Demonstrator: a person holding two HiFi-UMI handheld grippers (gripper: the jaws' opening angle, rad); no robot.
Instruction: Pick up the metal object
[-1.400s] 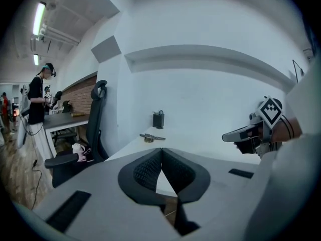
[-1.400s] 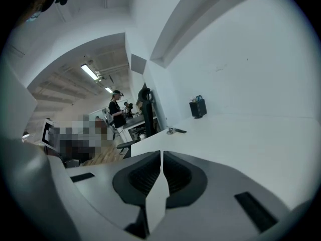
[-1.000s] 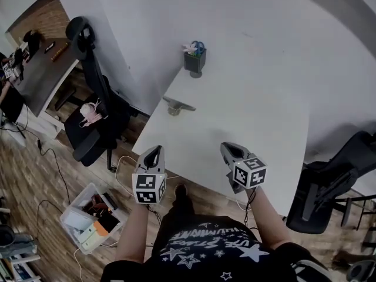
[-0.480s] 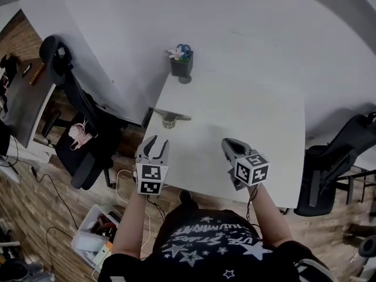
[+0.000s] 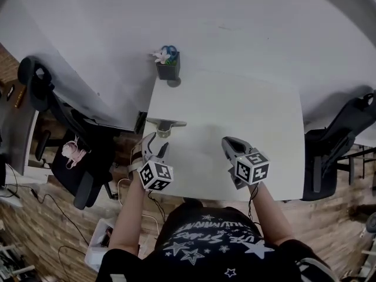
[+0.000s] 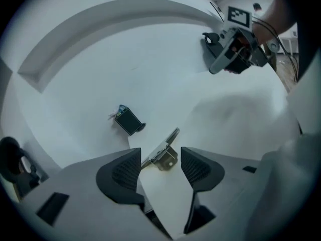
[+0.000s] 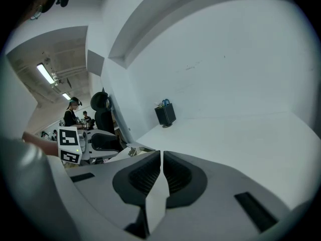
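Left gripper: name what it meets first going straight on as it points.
The left gripper, jaws opening with nothing between them yet, would most likely meet the metal object first. It lies just ahead at the table edge, though depth is unclear.

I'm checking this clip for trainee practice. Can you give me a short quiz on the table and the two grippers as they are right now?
1. True or false: the right gripper holds the metal piece.
2. Where on the table does the dark pot stand? A: the far left corner. B: the near right corner. C: the middle.
3. Which gripper is nearer the metal piece?

Key
1. False. Its jaws are together with nothing in them.
2. A.
3. The left gripper. Its jaws are opening with nothing between them yet, and the metal piece lies just ahead of them near the table's left edge.
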